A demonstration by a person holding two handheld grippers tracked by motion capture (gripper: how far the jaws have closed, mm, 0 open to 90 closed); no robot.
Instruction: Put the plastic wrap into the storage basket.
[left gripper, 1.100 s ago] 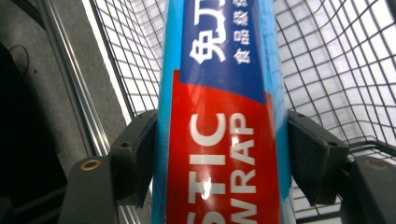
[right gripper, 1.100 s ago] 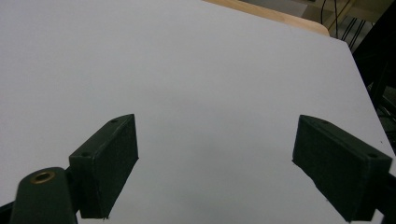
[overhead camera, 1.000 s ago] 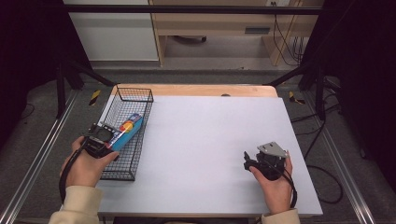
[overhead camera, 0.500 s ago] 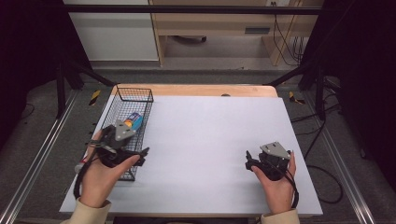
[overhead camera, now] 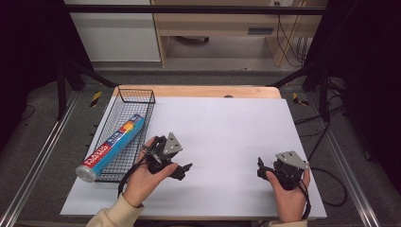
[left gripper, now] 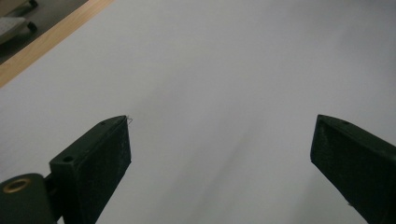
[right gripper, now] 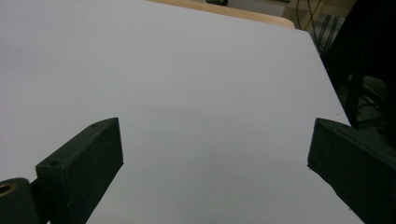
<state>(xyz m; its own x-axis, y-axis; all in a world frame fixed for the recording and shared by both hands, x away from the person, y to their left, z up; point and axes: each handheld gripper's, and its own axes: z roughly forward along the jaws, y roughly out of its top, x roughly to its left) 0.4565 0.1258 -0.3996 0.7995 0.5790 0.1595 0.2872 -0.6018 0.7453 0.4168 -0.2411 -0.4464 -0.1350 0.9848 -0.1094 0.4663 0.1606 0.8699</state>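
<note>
Left gripper (overhead camera: 182, 169): jaws spread wide and empty, having just been opening, over the bare white table (overhead camera: 227, 137), just right of the basket.
Right gripper (overhead camera: 260, 169): jaws likewise released and gripping nothing, having just been opening, near the table's right front.
Tube (overhead camera: 112, 147): a blue and red tube lay slantwise in the wire basket (overhead camera: 124, 112) at the table's left, its silver cap end poking over the near rim.
Progress: tube appeared delivered to the basket; nothing further seemed left to do.
</note>
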